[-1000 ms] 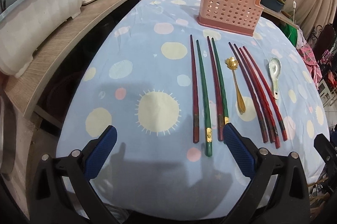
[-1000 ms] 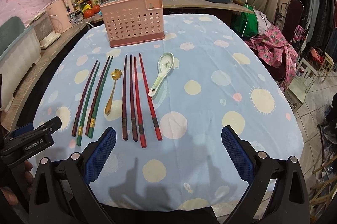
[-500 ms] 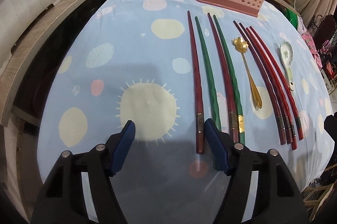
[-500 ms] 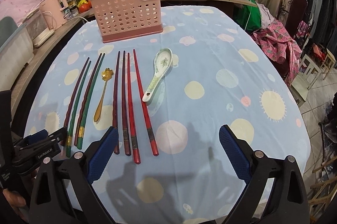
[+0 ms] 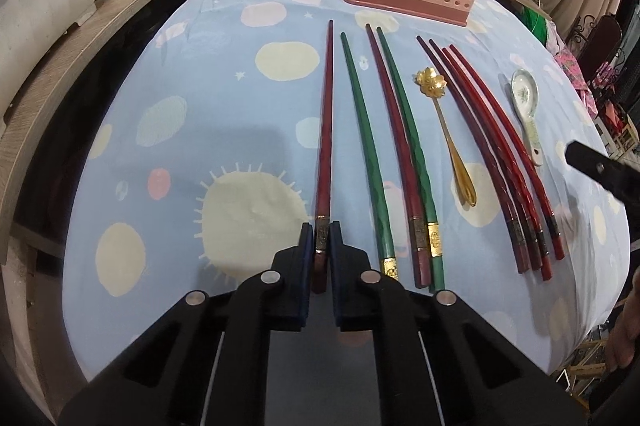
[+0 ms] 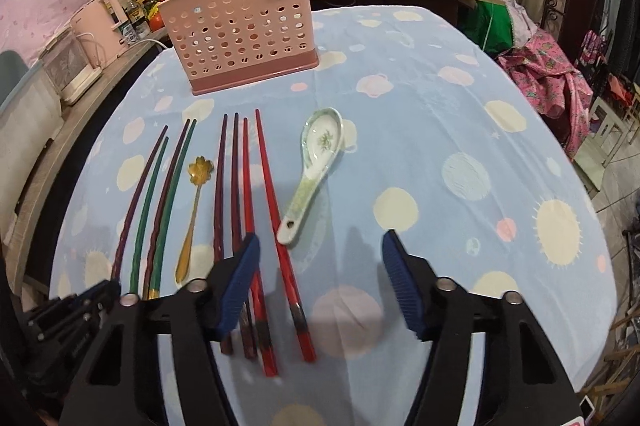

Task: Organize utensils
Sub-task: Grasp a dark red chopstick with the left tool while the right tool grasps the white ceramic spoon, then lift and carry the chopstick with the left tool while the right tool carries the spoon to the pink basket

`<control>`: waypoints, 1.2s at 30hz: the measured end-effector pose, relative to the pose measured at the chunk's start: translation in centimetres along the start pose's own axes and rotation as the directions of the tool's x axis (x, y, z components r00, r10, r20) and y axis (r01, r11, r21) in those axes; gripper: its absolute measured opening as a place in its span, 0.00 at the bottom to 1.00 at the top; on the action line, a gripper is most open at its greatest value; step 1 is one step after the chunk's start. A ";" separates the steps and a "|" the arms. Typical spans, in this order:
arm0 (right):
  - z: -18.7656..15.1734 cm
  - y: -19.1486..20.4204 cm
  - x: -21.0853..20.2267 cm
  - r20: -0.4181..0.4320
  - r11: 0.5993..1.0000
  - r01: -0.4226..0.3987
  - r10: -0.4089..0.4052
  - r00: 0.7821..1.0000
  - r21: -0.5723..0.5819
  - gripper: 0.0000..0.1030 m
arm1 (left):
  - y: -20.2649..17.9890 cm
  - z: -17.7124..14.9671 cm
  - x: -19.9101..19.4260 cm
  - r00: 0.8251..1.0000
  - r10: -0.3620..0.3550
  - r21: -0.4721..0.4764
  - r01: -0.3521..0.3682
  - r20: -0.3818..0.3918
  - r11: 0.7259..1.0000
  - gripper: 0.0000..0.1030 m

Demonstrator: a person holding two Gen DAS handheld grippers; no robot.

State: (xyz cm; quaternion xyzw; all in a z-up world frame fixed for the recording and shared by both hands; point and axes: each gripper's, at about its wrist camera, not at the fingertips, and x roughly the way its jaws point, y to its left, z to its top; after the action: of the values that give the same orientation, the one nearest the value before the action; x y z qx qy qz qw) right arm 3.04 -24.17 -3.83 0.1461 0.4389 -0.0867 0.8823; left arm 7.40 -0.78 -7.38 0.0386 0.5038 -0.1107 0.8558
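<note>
1. Blue ribbed pads of the left gripper (image 5: 321, 240) close on the thick, gold-banded end of the leftmost dark red chopstick (image 5: 325, 130), with almost no gap left. Gripping at the butt end seems sensible: it is the widest part, and the slim tip is left free to lead into a slot.

2. Right gripper (image 6: 320, 258) hangs over the near ends of the four red chopsticks (image 6: 256, 226). Its jaws are closing but about half apart; the outermost bright red stick and the ceramic spoon's handle lie between them, and neither pad presses on anything.

3. Utensils lie in a neat row on the soft blue tablecloth (image 5: 224, 74) with pale dots and suns, handles toward the person, probably so each can be taken from the near edge. Left to right: dark red and green chopsticks (image 5: 368, 142), glossy and faintly faceted; a gold spoon (image 5: 448, 130) with a flower-shaped bowl; the red set; a glazed white ceramic spoon (image 6: 316, 166) with green print.

4. Farthest on the table stands the pink plastic holder (image 6: 240, 46), upright, its walls perforated with round holes, well apart from the tips. Judging by the task, it is the destination.
</note>
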 end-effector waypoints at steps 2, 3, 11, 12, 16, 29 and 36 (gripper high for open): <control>0.5 0.1 0.9 -0.008 1.000 -0.018 0.018 1.000 0.011 0.38 | 0.0 0.0 0.0 1.000 -0.001 -0.004 0.001 -0.001 1.000 0.08; 0.8 0.1 1.4 -0.013 1.000 -0.025 0.025 1.000 0.016 0.36 | 0.0 0.0 0.0 1.000 0.000 -0.003 0.000 -0.001 1.000 0.08; 1.3 -0.2 4.1 -0.058 0.997 -0.043 0.047 0.997 0.060 0.23 | 0.0 0.1 0.1 1.000 -0.003 -0.004 0.003 0.008 1.000 0.08; 1.2 -0.4 4.4 -0.064 0.996 -0.048 0.052 0.997 0.070 0.18 | 0.0 0.1 0.1 1.000 -0.004 -0.005 0.004 0.010 1.000 0.08; 1.1 -0.8 5.2 -0.077 0.994 -0.054 0.062 0.995 0.097 0.12 | 0.0 0.1 0.2 1.000 -0.004 -0.003 0.004 0.016 1.000 0.08; 0.5 -1.2 4.8 -0.053 0.993 -0.072 0.077 0.996 0.089 0.10 | 0.6 -0.1 0.0 0.999 -0.039 -0.032 0.040 0.032 0.999 0.08; 0.4 -1.7 1.8 -0.024 0.993 -0.070 0.072 0.997 0.093 0.09 | 0.9 -0.1 -1.6 0.996 -0.062 -0.039 0.064 0.069 0.997 0.07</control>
State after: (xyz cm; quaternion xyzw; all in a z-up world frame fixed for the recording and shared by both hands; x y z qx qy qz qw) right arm 3.98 -25.92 -5.37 0.2035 0.4409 -0.0734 0.8711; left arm 6.75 0.36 -6.07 0.0012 0.4779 -0.1284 0.8690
